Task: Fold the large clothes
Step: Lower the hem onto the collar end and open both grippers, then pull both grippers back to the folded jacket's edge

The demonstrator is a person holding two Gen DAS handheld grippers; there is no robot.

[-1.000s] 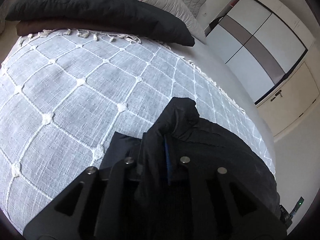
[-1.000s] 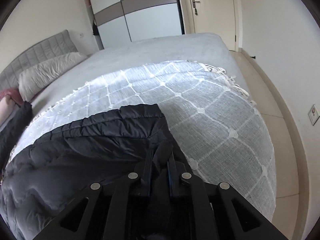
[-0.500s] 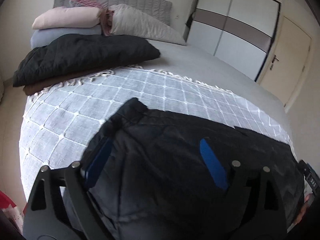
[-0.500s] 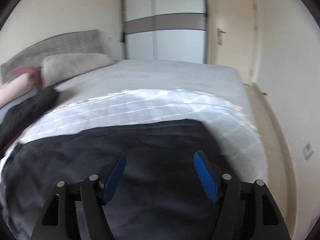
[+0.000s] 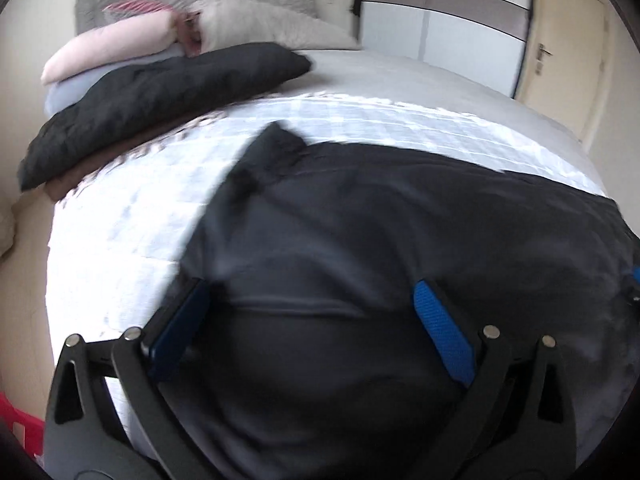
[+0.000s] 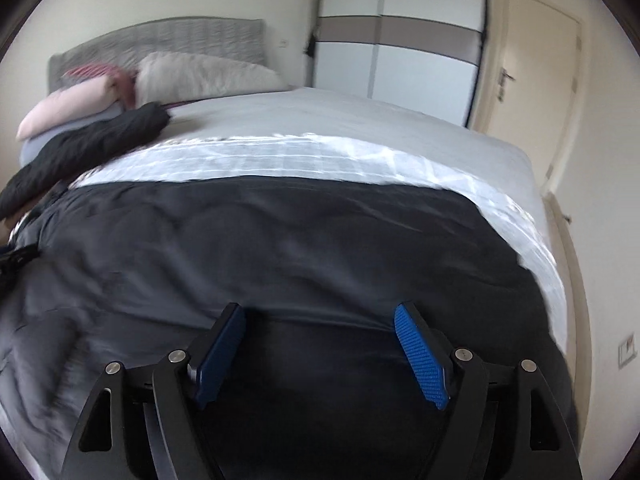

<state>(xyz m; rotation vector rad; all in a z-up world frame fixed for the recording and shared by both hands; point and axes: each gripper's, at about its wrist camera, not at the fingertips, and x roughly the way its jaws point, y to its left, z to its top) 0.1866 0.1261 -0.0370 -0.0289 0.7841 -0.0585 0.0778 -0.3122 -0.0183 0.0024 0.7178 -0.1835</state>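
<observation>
Dark padded jacket (image 6: 280, 248) lies flat across the bed's (image 6: 360, 120) foot edge (ready for folding, probably). Left gripper (image 5: 312, 320) and right gripper (image 6: 320, 340) hover above it, jaws spread, holding nothing.

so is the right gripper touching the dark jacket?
Cannot tell. In the right wrist view the right gripper is open over the dark jacket; blur hides any contact or gap.

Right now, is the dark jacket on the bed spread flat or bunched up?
Spread flat. The dark jacket lies wide across the white checked blanket, and neither open tool holds it. Only its far left corner sticks up.
</observation>
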